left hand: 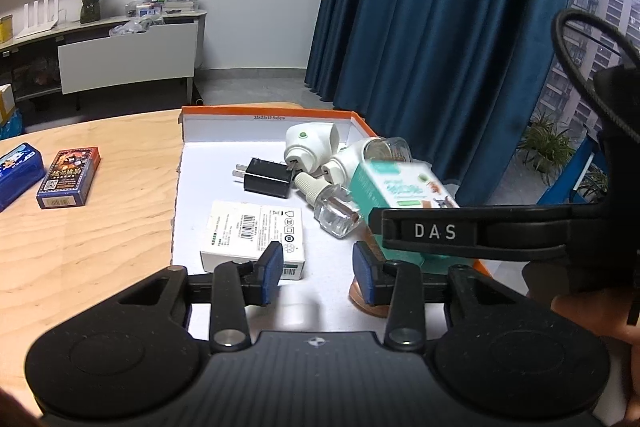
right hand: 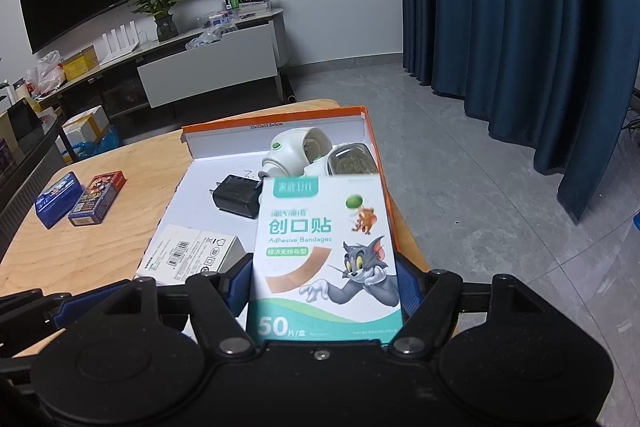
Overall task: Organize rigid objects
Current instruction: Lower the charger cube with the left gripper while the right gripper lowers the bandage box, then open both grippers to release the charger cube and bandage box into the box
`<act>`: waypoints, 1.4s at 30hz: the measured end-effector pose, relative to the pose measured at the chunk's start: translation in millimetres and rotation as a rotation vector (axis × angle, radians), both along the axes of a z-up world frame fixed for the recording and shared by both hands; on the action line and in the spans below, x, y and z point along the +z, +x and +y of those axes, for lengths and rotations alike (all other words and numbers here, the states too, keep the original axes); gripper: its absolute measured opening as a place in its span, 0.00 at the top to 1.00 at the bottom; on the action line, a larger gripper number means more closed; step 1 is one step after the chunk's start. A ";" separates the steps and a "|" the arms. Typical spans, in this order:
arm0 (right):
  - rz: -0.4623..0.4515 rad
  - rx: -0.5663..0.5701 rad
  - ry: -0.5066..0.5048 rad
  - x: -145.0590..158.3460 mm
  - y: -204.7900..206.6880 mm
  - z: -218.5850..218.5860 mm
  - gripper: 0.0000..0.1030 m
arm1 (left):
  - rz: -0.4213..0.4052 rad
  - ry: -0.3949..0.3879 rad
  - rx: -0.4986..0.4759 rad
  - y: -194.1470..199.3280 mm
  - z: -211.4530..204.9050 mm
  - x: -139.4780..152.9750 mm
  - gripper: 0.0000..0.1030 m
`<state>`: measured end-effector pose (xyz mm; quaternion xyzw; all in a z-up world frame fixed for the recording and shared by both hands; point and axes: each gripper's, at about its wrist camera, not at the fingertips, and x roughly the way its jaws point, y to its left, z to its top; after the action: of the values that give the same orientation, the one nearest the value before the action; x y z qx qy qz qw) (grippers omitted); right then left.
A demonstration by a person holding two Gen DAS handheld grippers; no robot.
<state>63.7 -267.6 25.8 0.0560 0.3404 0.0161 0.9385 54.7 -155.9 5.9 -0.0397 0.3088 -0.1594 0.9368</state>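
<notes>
My right gripper (right hand: 322, 283) is shut on a teal and white adhesive bandage box (right hand: 326, 251), holding it over the right part of the orange-rimmed white tray (right hand: 276, 118). The box also shows in the left wrist view (left hand: 404, 191), held by the right gripper (left hand: 436, 231). My left gripper (left hand: 318, 273) is open and empty above the tray's near end (left hand: 248, 111). In the tray lie a black plug adapter (left hand: 266, 177), a white carton (left hand: 256, 237), two white plug-in vaporizers (left hand: 310, 143) and a clear small bottle (left hand: 334, 209).
A blue box (left hand: 18, 169) and a red and blue card box (left hand: 68, 177) lie on the wooden table (left hand: 92, 239) left of the tray. A copper-coloured round object (left hand: 362, 297) sits by my left gripper's right finger. Blue curtains (left hand: 432, 7) hang beyond the table.
</notes>
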 end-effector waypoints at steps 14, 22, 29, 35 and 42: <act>-0.064 -0.006 0.021 17.8 -13.4 1.9 0.16 | 0.029 -0.021 0.077 1.0 25.5 9.6 0.35; -0.118 0.014 0.007 38.4 -27.3 18.7 0.14 | 0.026 0.000 0.162 -2.2 50.1 26.1 0.16; -0.108 0.065 -0.018 40.7 -32.1 47.9 0.13 | 0.033 0.020 0.232 -7.4 77.3 32.7 0.12; -0.106 0.106 -0.017 43.7 -35.4 68.3 0.09 | 0.024 0.014 0.278 -12.8 98.7 36.2 0.11; -0.084 0.166 -0.029 38.4 -32.6 94.2 0.09 | 0.034 0.002 0.338 -13.1 126.3 31.6 0.11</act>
<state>31.1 -173.4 64.2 0.0134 0.3045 0.0912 0.9480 41.5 -29.6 37.5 -0.0930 0.3135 0.0016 0.9450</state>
